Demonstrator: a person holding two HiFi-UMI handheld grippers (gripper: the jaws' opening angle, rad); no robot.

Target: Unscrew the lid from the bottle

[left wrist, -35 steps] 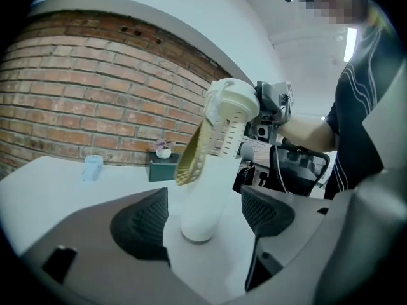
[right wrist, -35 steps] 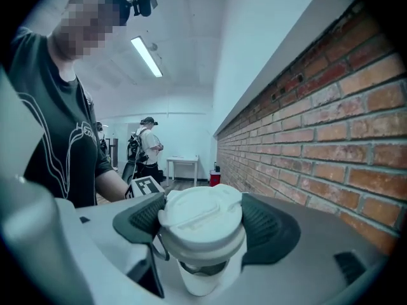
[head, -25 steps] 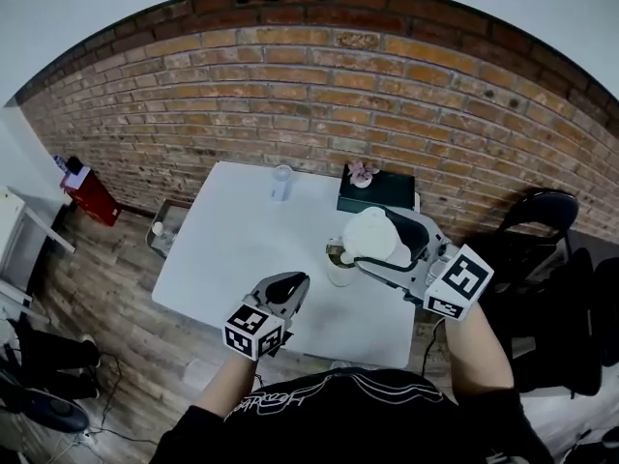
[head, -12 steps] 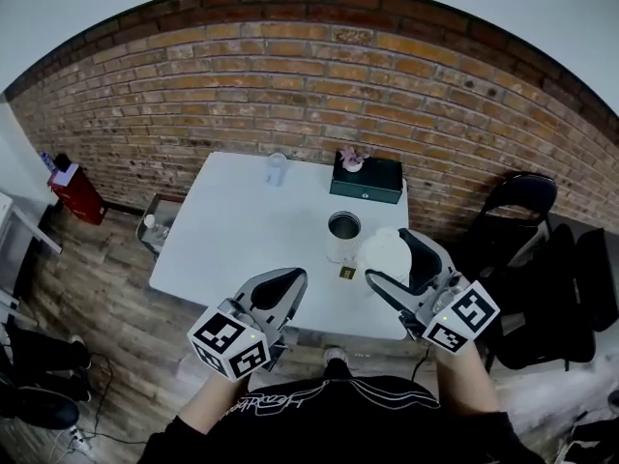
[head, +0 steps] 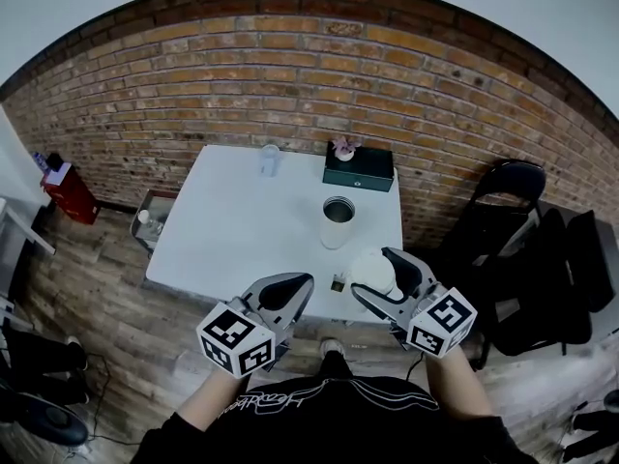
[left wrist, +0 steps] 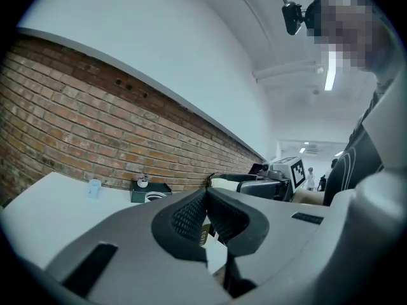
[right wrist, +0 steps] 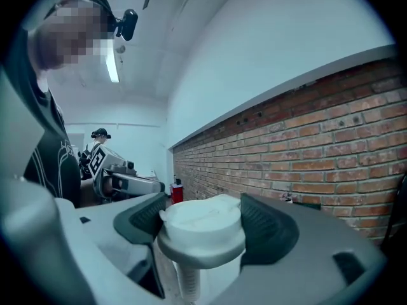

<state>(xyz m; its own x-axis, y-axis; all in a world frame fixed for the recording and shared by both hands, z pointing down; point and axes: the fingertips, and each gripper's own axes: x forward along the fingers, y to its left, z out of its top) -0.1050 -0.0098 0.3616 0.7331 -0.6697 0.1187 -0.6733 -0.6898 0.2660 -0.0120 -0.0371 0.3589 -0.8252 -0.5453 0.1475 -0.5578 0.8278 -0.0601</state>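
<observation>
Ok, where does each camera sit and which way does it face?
Head view: on the person's head, looking steeply down at the table and open bottle; shows both forearms, left gripper, right gripper.
Left gripper view: rides the left gripper, along its shut jaws toward the brick wall.
Right gripper view: rides the right gripper, along jaws clamping the white lid.
Shared: each gripper view shows the other gripper.

White lid (right wrist: 202,224), white table (head: 242,230) (red-brown brick wall (head: 290,95)).

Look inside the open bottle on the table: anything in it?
The bottle stands uncapped; its lid is clamped in the right gripper. Through the mouth only a dark interior shows; the walls shade the bottom, so any contents cannot be seen.
</observation>
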